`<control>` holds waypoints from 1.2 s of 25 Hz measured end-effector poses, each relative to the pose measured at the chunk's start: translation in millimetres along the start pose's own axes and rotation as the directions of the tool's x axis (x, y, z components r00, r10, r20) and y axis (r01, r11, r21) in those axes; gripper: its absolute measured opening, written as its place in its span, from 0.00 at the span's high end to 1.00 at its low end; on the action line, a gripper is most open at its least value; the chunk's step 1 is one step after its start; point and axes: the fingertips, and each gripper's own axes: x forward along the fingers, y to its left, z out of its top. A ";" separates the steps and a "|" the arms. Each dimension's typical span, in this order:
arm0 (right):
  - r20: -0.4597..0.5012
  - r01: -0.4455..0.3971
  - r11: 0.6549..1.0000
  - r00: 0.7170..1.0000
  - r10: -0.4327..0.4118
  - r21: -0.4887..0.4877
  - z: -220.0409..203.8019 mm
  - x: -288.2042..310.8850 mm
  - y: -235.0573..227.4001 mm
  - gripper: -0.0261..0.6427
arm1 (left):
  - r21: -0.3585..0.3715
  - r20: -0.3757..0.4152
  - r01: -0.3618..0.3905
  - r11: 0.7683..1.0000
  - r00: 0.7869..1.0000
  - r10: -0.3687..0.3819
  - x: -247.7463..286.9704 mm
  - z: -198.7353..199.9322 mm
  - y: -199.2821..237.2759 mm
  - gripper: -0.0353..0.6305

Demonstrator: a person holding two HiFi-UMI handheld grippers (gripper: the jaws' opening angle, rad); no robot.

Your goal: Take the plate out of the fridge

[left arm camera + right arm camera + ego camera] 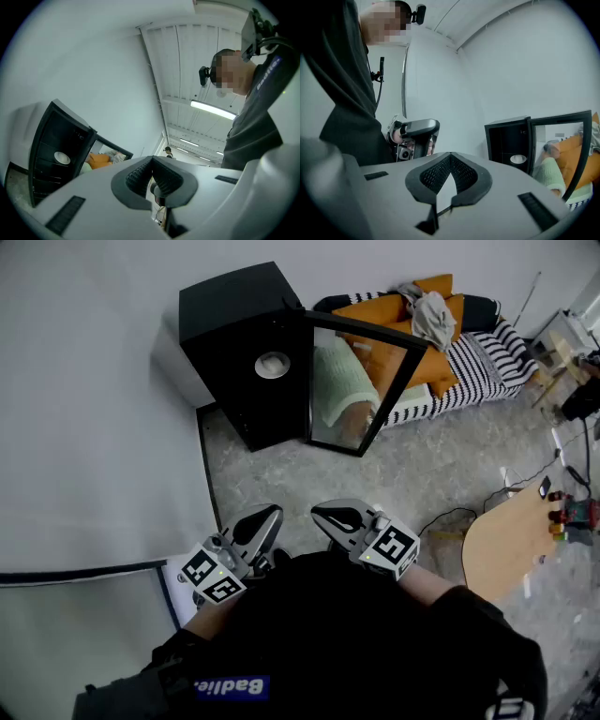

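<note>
A small black fridge (234, 315) stands on the floor by the white wall, its glass door (361, 381) swung open to the right. A white plate (273, 365) lies on a shelf inside, and also shows as the plate (62, 158) in the left gripper view and the plate (518, 159) in the right gripper view. Both grippers are held close to my body, well short of the fridge. The left gripper (267, 514) is shut and empty, its jaws (151, 159) meeting. The right gripper (319, 514) is shut too, nothing between its tips (450, 154).
A green-sleeved arm (337, 381) shows at the door glass. A sofa (441, 343) with orange cushions and a striped cover stands behind the door. A wooden table (511, 540) with small items is at the right, and cables (450, 517) run over the floor.
</note>
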 end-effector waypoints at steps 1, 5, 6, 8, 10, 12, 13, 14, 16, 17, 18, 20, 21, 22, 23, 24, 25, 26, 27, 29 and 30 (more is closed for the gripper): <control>-0.001 0.000 1.000 1.000 0.000 -0.001 0.0 -0.4 0.8 0.95 | -0.002 -0.001 0.000 1.000 1.000 0.000 -0.3 -0.1 -0.7 0.94; -0.005 0.000 1.000 1.000 0.000 0.003 0.7 -1.7 2.1 0.95 | -0.004 -0.001 0.000 1.000 1.000 0.000 -0.5 0.4 -2.5 0.94; -0.011 0.001 1.000 1.000 -0.001 0.005 0.9 -2.1 2.1 0.95 | -0.004 -0.001 -0.001 1.000 1.000 0.001 -0.2 0.4 -2.5 0.94; -0.016 0.000 1.000 1.000 0.000 0.007 0.6 -2.0 1.7 0.95 | -0.004 -0.002 -0.001 1.000 1.000 0.001 0.4 -0.4 -1.8 0.94; -0.017 -0.001 1.000 1.000 0.001 0.007 -0.5 -1.1 0.8 0.95 | -0.006 -0.003 -0.001 1.000 1.000 0.001 0.8 -1.6 -0.1 0.94; -0.006 -0.006 1.000 1.000 0.006 0.007 -0.8 0.0 -0.6 0.95 | -0.009 -0.002 -0.002 1.000 1.000 0.002 1.1 -1.6 1.4 0.94; 0.000 -0.011 1.000 1.000 0.011 0.009 -0.3 0.2 -0.4 0.95 | -0.012 0.000 -0.004 1.000 1.000 0.004 1.2 -1.1 1.7 0.94; 0.003 -0.017 1.000 1.000 0.017 0.014 0.5 0.0 0.1 0.95 | -0.016 0.001 -0.006 1.000 1.000 0.006 1.2 -0.4 1.8 0.94; 0.005 -0.025 0.999 1.000 0.025 0.026 2.0 -1.1 0.5 0.95 | -0.024 0.004 -0.011 1.000 1.000 0.011 1.5 0.5 2.2 0.94; 0.006 -0.027 0.999 1.000 0.027 0.030 2.3 -1.8 0.0 0.95 | -0.029 0.005 -0.014 1.000 1.000 0.014 2.0 0.4 2.7 0.94; 0.007 -0.028 0.999 1.000 0.028 0.034 2.4 -2.5 -0.8 0.95 | -0.033 0.005 -0.016 0.999 1.000 0.016 2.7 -0.2 3.3 0.94; 0.009 -0.032 0.999 0.999 0.032 0.040 1.9 -4.3 -2.4 0.95 | -0.040 0.005 -0.021 0.999 1.000 0.021 4.7 -1.8 4.2 0.94; 0.010 -0.035 0.998 0.999 0.035 0.043 1.6 -5.6 -3.3 0.95 | -0.043 0.007 -0.025 0.999 1.000 0.025 5.9 -2.3 4.5 0.94; 0.013 -0.038 0.998 0.999 0.038 0.045 1.5 -7.1 -4.6 0.95 | -0.045 0.009 -0.029 0.999 1.000 0.030 7.2 -2.6 4.6 0.94; 0.017 -0.042 0.998 0.999 0.041 0.047 1.6 -8.8 -6.1 0.95 | -0.046 0.010 -0.035 0.998 0.999 0.035 8.7 -2.9 4.7 0.94; 0.021 -0.045 0.998 0.999 0.044 0.048 1.9 -10.7 -7.9 0.95 | -0.047 0.011 -0.041 0.998 0.999 0.041 10.3 -3.1 4.6 0.94; 0.025 -0.049 0.998 0.999 0.048 0.049 2.5 -12.7 -10.0 0.95 | -0.046 0.011 -0.046 0.998 0.999 0.047 12.4 -3.4 4.2 0.94; 0.030 -0.054 0.997 0.998 0.053 0.050 3.5 -14.9 -12.1 0.95 | -0.045 0.010 -0.052 0.998 0.999 0.053 15.0 -3.7 3.3 0.94; 0.033 -0.060 0.997 0.998 0.058 0.051 4.6 -17.4 -14.3 0.95 | -0.042 0.009 -0.058 0.997 0.998 0.058 17.8 -3.8 2.1 0.94; 0.040 -0.072 0.996 0.997 0.070 0.054 6.7 -23.2 -18.5 0.95 | -0.036 0.010 -0.069 0.997 0.998 0.069 24.0 -3.8 -1.4 0.94; 0.043 -0.078 0.995 0.996 0.076 0.056 7.2 -26.4 -21.0 0.95 | -0.032 0.012 -0.073 0.997 0.997 0.074 27.5 -4.0 -3.2 0.94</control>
